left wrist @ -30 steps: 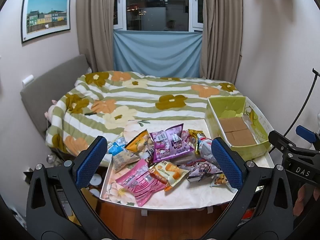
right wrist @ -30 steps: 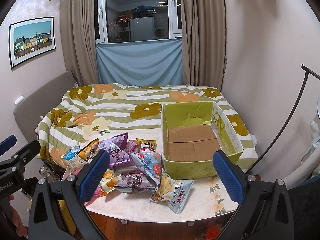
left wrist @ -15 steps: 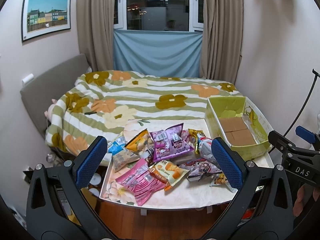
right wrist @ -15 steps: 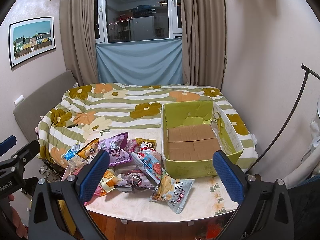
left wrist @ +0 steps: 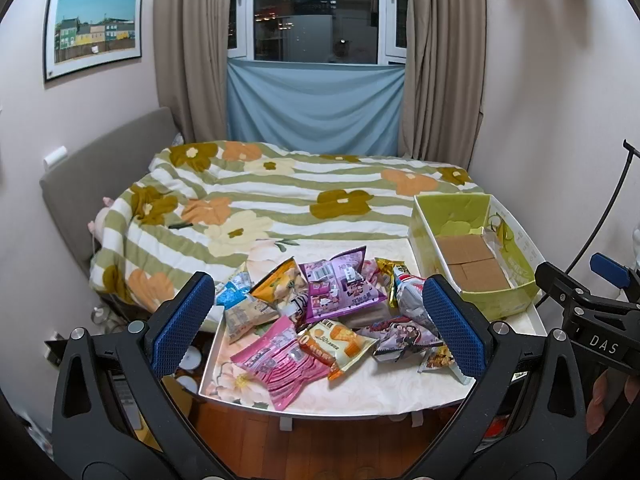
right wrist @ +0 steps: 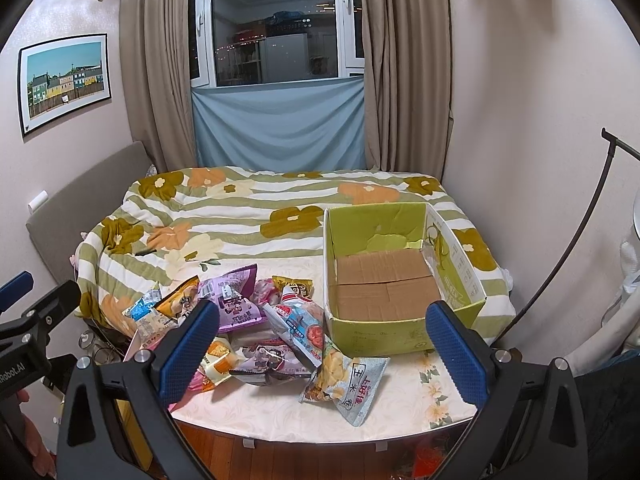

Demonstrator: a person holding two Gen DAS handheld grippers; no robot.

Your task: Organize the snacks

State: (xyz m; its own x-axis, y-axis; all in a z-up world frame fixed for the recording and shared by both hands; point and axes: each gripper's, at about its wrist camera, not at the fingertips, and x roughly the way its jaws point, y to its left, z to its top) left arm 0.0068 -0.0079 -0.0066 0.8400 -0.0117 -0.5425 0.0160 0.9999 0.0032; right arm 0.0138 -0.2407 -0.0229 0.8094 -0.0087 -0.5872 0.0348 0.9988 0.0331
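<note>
up front, the left gripper [left wrist: 318,320] is spread wide with nothing between its blue pads [left wrist: 182,322], and it hovers in the air short of the near edge of the table [left wrist: 380,390]. the right gripper [right wrist: 320,350] is spread just as wide, also with nothing in it, held above the table's near edge.

past the left fingers, a heap of snack bags [left wrist: 320,312] lies on the left half of the table. a pink bag [left wrist: 280,360] lies nearest, an orange and white bag [left wrist: 340,342] touches its right side, and a purple bag [left wrist: 340,286] sits on top of the pile further back. past the right fingers, a grey and yellow bag [right wrist: 346,386] lies a little apart from the heap, close to the front of the box [right wrist: 380,334].

that green cardboard box stands open on the right end of the table, upright, with only its brown bottom flaps showing inside. behind the table is a bed with a flowered green striped blanket [right wrist: 248,208], then a window [right wrist: 276,28] with brown curtains. a framed picture [left wrist: 94,32] hangs on the left wall.
</note>
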